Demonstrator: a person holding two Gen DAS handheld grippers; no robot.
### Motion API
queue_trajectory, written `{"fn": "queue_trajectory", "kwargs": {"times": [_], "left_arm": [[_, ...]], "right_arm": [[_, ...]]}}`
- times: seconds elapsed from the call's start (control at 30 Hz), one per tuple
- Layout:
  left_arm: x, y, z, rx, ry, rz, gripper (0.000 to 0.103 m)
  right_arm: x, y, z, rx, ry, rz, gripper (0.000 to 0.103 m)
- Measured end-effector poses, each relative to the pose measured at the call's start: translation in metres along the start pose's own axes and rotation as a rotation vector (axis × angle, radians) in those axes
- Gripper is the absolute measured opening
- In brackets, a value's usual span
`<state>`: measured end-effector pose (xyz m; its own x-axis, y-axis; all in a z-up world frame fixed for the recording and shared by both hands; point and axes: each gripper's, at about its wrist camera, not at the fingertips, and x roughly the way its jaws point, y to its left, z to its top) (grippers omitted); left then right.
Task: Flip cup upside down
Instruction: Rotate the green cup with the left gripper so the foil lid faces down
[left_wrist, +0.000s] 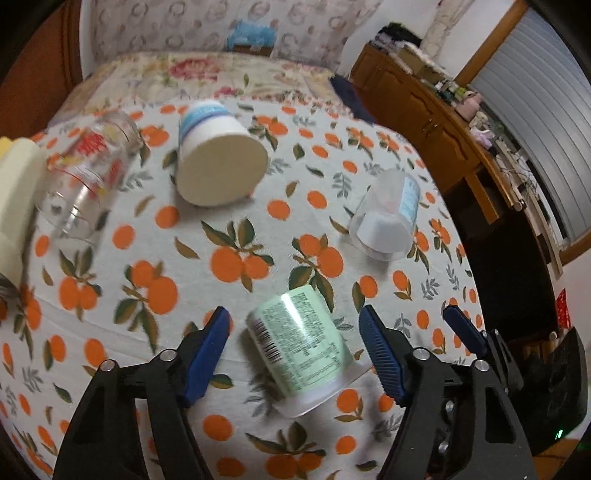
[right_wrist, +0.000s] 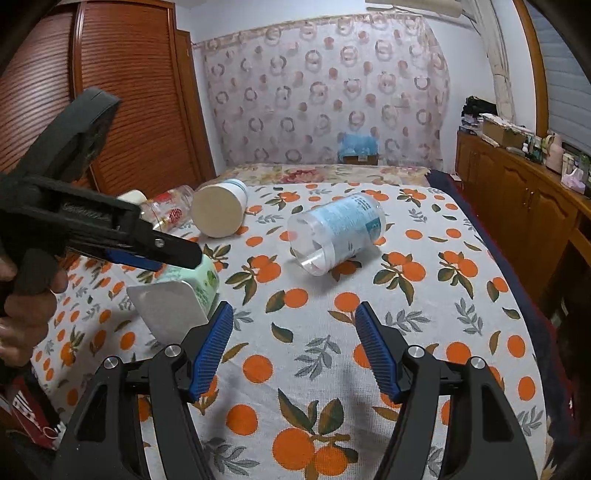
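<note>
A pale green cup with a barcode lies on its side on the orange-print cloth, its wide rim toward me. My left gripper is open, its blue pads on either side of the cup, apart from it. In the right wrist view the same cup lies at the left under the left gripper. My right gripper is open and empty over the cloth.
A clear cup with a blue label, a white cup and a printed glass all lie on their sides. A wooden cabinet stands at the right.
</note>
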<state>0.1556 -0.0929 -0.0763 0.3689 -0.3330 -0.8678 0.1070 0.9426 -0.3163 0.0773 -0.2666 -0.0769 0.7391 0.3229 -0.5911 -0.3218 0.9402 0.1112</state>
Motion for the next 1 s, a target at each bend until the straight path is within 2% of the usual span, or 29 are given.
{"fn": "queue_trajectory", "kwargs": {"times": [0.13, 0.37, 0.47, 0.67, 0.77, 1.0], "left_arm": [[0.012, -0.002, 0.003, -0.018, 0.040, 0.025, 0.066], [0.025, 0.000, 0.008, -0.042, 0.087, 0.019, 0.053], [0.024, 0.000, 0.008, -0.039, 0.083, 0.008, 0.051], [0.007, -0.004, 0.011, 0.025, -0.011, 0.028, 0.049], [-0.001, -0.006, 0.015, 0.082, -0.084, 0.069, 0.049], [-0.003, 0.001, 0.028, 0.144, -0.208, 0.125, 0.049]], "right_arm": [[-0.002, 0.003, -0.001, -0.013, -0.013, -0.013, 0.071], [-0.002, 0.002, -0.001, -0.007, -0.016, -0.013, 0.071], [-0.003, 0.002, -0.002, -0.006, -0.017, -0.014, 0.071], [-0.002, 0.002, -0.001, -0.010, -0.016, -0.014, 0.071], [-0.002, 0.001, -0.001, -0.010, -0.016, -0.015, 0.071], [-0.002, 0.001, -0.001, -0.010, -0.015, -0.014, 0.071]]}}
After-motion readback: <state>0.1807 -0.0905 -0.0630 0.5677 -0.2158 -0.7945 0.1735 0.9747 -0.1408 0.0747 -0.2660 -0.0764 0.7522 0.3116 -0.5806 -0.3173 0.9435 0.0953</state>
